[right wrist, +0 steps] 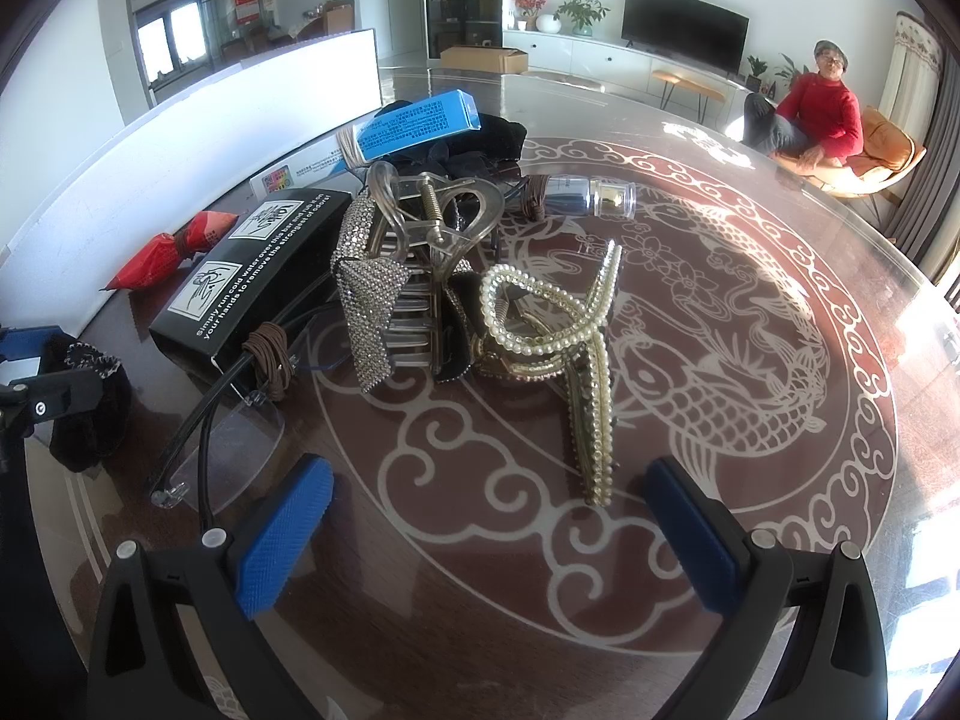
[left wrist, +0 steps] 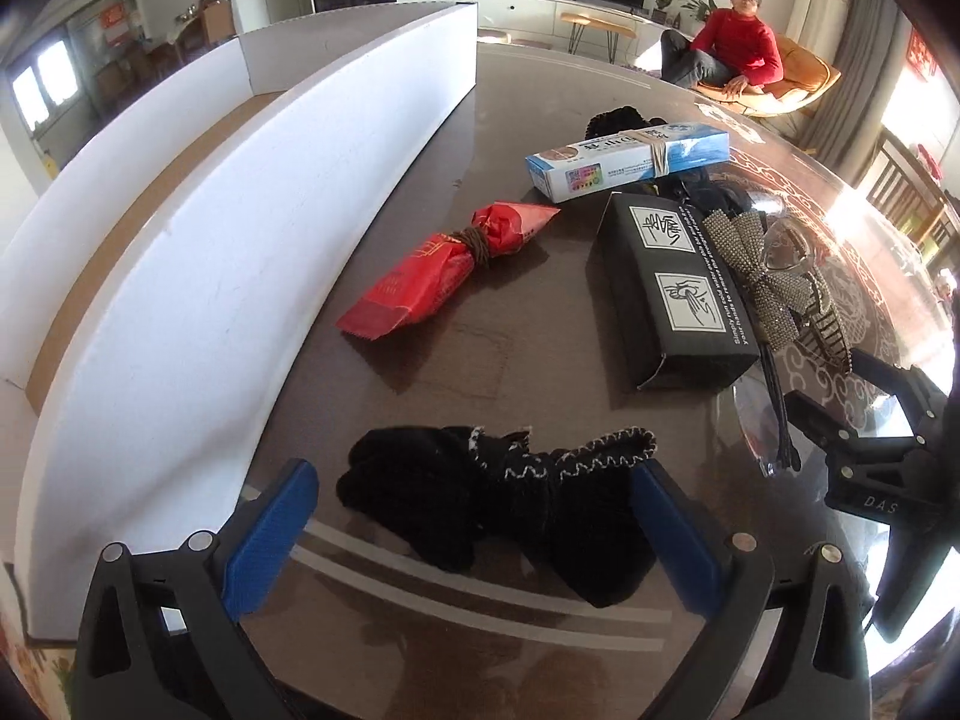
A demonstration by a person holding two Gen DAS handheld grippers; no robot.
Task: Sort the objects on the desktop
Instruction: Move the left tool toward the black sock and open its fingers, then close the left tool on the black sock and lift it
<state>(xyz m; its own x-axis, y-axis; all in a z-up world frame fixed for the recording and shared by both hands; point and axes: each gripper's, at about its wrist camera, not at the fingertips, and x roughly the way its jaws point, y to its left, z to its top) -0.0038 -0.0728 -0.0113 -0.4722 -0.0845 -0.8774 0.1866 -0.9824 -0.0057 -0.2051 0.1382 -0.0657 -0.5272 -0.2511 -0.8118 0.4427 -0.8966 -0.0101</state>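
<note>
My left gripper (left wrist: 474, 516) is open, its blue pads either side of a black knitted bundle (left wrist: 498, 504) lying on the table. Beyond it lie a red packet (left wrist: 444, 270), a black box (left wrist: 672, 288) and a blue-white box (left wrist: 630, 159). My right gripper (right wrist: 489, 516) is open and empty, just short of a pearl hair claw (right wrist: 576, 348). A rhinestone hair claw (right wrist: 408, 264), clear glasses (right wrist: 240, 438) and a small bottle (right wrist: 588, 195) lie near it. The right gripper also shows in the left wrist view (left wrist: 888, 450).
A long white cardboard tray (left wrist: 198, 240) stands along the table's left side. The round glass-topped table (right wrist: 750, 420) has a dragon pattern. A person in red (left wrist: 732, 42) sits in a chair beyond the table.
</note>
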